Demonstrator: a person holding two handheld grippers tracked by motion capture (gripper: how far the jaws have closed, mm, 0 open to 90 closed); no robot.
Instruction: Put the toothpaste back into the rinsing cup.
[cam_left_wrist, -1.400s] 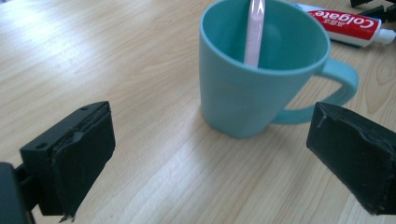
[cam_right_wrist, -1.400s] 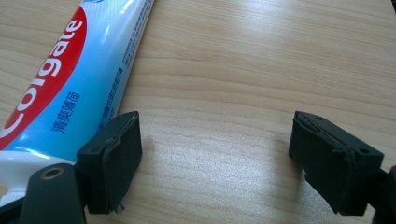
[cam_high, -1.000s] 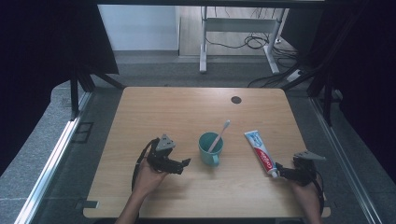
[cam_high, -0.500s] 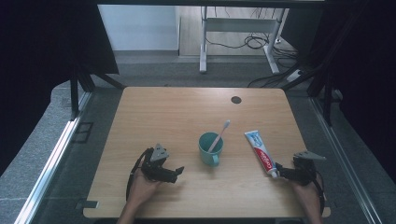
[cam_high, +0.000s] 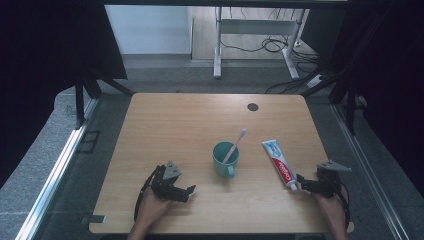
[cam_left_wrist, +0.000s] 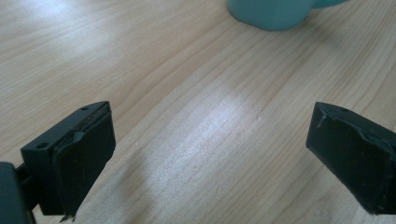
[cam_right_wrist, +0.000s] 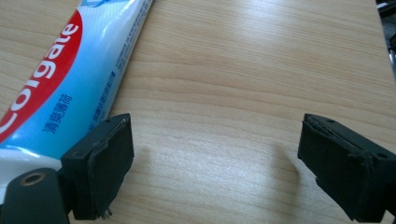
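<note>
A teal mug (cam_high: 223, 159) stands mid-table with a white toothbrush (cam_high: 235, 144) leaning in it. To its right lies a Colgate toothpaste tube (cam_high: 280, 163), cap end toward me. My left gripper (cam_high: 190, 192) rests low over the wood left of the mug, open, with bare table between its jaws (cam_left_wrist: 210, 158); the mug's base (cam_left_wrist: 271, 14) shows ahead. My right gripper (cam_high: 301, 182) sits at the tube's cap end. Its jaws have just been opening and stand wide (cam_right_wrist: 215, 163) with nothing between them. The tube (cam_right_wrist: 74, 79) lies just outside one jaw.
The wooden table (cam_high: 200, 115) has a dark round hole (cam_high: 253, 106) near its far edge. Beyond it stand a white desk frame (cam_high: 218, 45) and floor cables (cam_high: 272, 45). Both hands are close to the table's near edge.
My left gripper has come down and back toward the near edge, away from the mug. The right gripper has stayed by the tube's cap end.
</note>
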